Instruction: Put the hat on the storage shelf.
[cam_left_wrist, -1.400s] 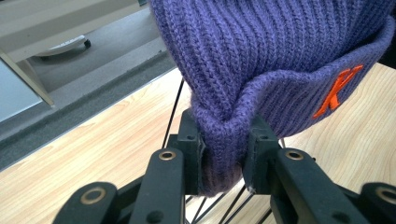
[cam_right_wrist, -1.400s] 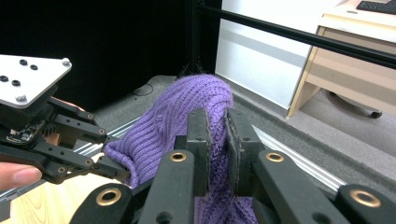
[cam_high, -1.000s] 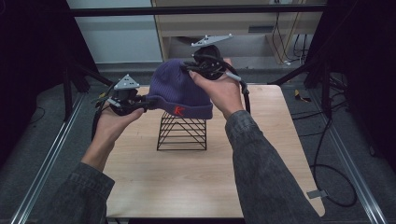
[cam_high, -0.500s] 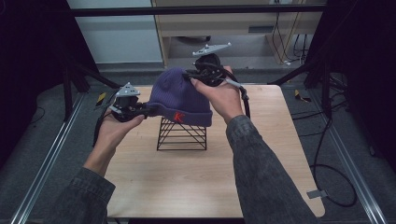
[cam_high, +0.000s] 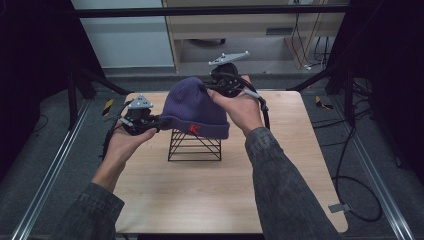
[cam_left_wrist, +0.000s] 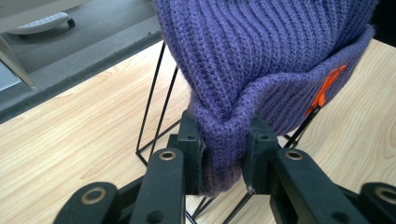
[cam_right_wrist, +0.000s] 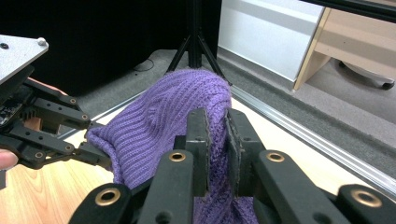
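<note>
L claw (cam_high: 159, 121) clamped on folded brim of purple beanie (cam_high: 196, 107), near table (cam_high: 150, 200) L edge w/ bare wood in front. Beanie = ribbed knit, domed, orange-red mark on cuff, held over black wire stand (cam_high: 195, 146) at table center, cuff at stand's top; thin angular rods. R claw (cam_high: 206, 88) pinching knit at crown, toward far edge; open tabletop to R.

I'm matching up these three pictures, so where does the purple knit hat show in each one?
High view: purple hat, centre, above the wire stand.
Left gripper view: upper right, cuff pinched between the jaws.
Right gripper view: centre-left, crown pinched.
Shared landmark: the wooden table.
</note>
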